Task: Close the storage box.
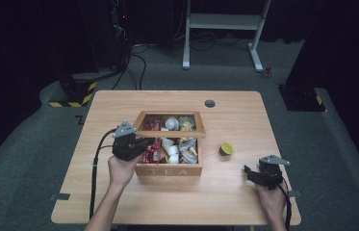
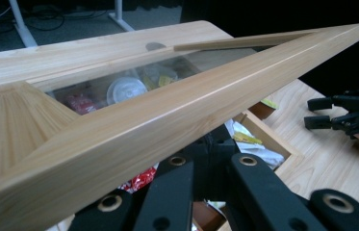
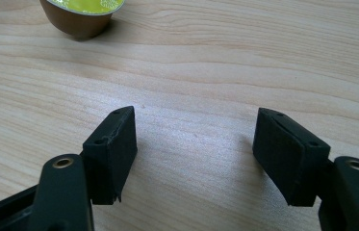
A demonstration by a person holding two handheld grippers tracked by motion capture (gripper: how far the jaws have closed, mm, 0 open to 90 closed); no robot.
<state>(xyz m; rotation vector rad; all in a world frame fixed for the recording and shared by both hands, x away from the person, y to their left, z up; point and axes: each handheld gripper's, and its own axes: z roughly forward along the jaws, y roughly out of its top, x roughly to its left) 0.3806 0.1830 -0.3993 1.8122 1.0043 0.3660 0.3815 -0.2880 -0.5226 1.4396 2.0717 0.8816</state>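
A wooden box marked TEA (image 1: 170,170) stands mid-table, holding red sachets, white cups and other small packets. Its glass-paned lid (image 1: 170,131) is tilted up off the box; in the left gripper view the lid's wooden frame (image 2: 191,110) slants across in front of me. My left gripper (image 1: 146,143) reaches in at the box's left side, and its jaws (image 2: 211,144) meet under the lid's front rail, shut, tips hidden by it. Whether they pinch the rail I cannot tell. My right gripper (image 1: 249,172) (image 3: 194,154) rests open on the table at the right, with nothing between its fingers.
A brown capsule with a yellow-green top (image 1: 225,148) (image 3: 83,14) sits on the table right of the box. A grey grommet (image 1: 210,103) marks the far table edge. A white desk frame (image 1: 225,29) and cables stand on the floor behind.
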